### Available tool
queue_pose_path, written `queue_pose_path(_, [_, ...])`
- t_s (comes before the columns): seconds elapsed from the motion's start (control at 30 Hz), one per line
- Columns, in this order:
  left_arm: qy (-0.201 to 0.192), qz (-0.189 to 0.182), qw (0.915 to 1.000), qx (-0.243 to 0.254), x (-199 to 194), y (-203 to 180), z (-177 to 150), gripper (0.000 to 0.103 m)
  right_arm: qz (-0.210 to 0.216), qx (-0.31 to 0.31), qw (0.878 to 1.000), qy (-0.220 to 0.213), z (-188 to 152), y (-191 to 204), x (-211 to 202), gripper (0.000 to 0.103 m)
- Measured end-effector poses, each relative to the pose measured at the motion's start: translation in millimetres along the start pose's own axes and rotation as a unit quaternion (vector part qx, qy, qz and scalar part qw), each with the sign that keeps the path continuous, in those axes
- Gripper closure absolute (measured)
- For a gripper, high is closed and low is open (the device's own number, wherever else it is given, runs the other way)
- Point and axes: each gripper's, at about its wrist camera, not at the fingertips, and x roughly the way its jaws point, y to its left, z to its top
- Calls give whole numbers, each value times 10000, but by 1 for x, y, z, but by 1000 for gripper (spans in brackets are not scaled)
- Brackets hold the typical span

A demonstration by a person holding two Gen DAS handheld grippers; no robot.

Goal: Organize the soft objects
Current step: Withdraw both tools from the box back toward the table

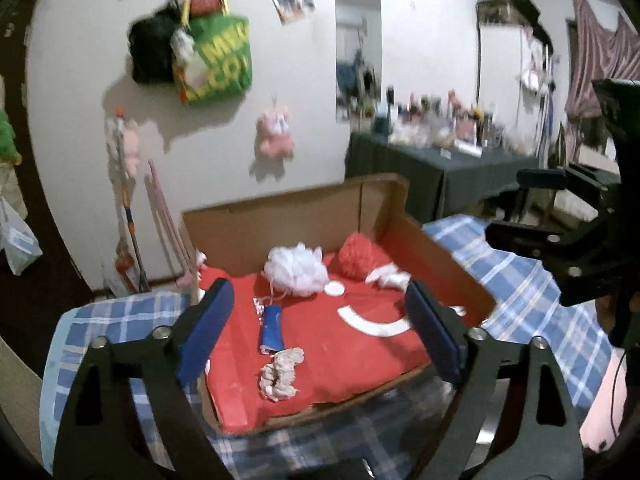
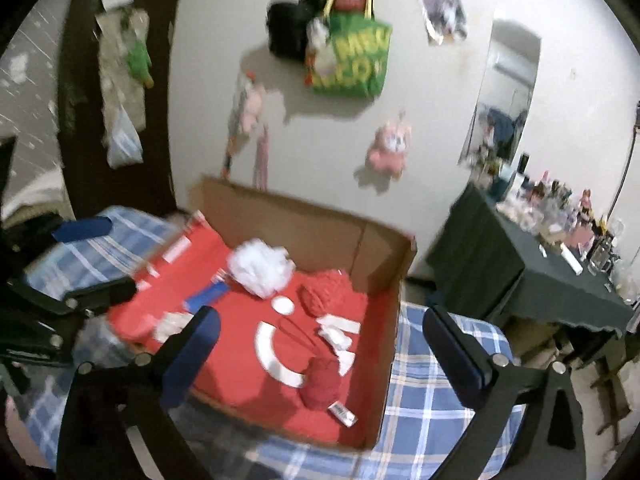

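A cardboard box (image 1: 280, 220) lined in red (image 2: 372, 240) sits on a blue plaid bed. Inside lie a white mesh pouf (image 1: 296, 268) (image 2: 262, 266), a red knitted item (image 1: 356, 258) (image 2: 328, 294), a cream scrunchie (image 1: 280, 374) (image 2: 172, 326), a blue packet (image 1: 273, 328) (image 2: 206, 296), a white cloth scrap (image 1: 388, 276) (image 2: 338, 332) and a red rolled item with a tag (image 2: 322, 386). My left gripper (image 1: 320, 334) is open and empty above the box's near side. My right gripper (image 2: 320, 356) is open and empty over the box; it also shows at the left wrist view's right edge (image 1: 560, 236).
The plaid bedcover (image 2: 432, 396) surrounds the box. A dark table (image 1: 432, 168) crowded with bottles stands at the right. Bags and pink plush toys (image 1: 276, 132) hang on the white wall behind. Brooms lean at the wall to the left.
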Motion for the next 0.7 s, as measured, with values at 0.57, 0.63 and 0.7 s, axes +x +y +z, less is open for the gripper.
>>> queue_pose_path(0.57, [-1504, 279, 9881, -169, -132, -54, -69, 3, -72, 372, 9834, -1774, -96, 44, -164, 0])
queue_pose_path(0.63, [-1511, 293, 9880, -157, -136, -59, -78, 3, -170, 369, 9822, -1836, -108, 50, -168, 0])
queue_pose_path(0.7, [-1506, 271, 9880, -196, -137, -62, -90, 3, -324, 371, 9801, -1923, -123, 57, -174, 0])
